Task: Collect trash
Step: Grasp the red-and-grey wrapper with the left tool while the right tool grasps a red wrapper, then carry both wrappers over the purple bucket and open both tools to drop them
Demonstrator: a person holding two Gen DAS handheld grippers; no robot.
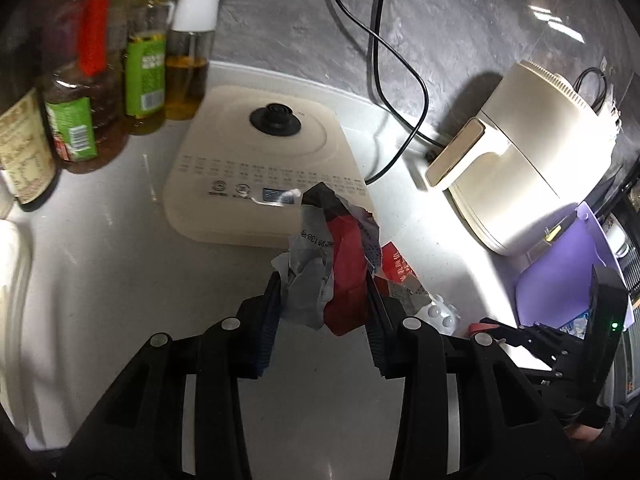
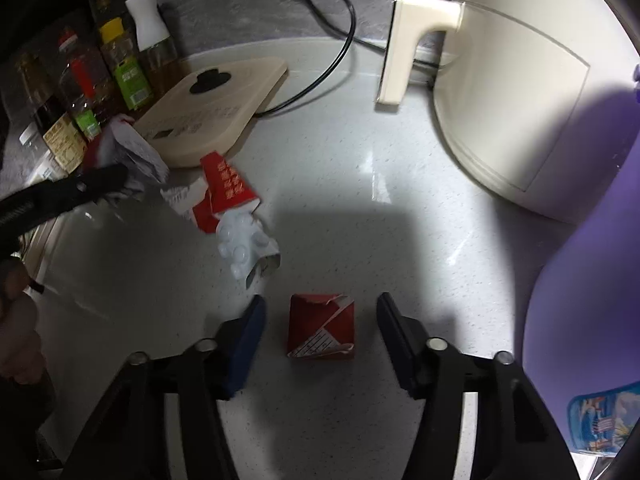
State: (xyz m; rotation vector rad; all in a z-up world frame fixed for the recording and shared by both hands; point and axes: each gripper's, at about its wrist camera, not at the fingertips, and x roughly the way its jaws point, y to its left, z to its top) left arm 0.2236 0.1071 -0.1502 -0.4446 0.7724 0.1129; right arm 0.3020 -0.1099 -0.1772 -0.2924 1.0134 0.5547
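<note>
R jaws straddle red carton scrap (image 2: 321,328) – seemingly untouched; L jaws pinch wrapper (image 1: 326,268).

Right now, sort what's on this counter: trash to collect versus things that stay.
Trash:
crumpled wrapper, in the left hand-held gripper
small red carton, between the open right hand-held gripper fingers
torn red box
blister pack

Stays:
oil bottles
cooker
air fryer
</note>
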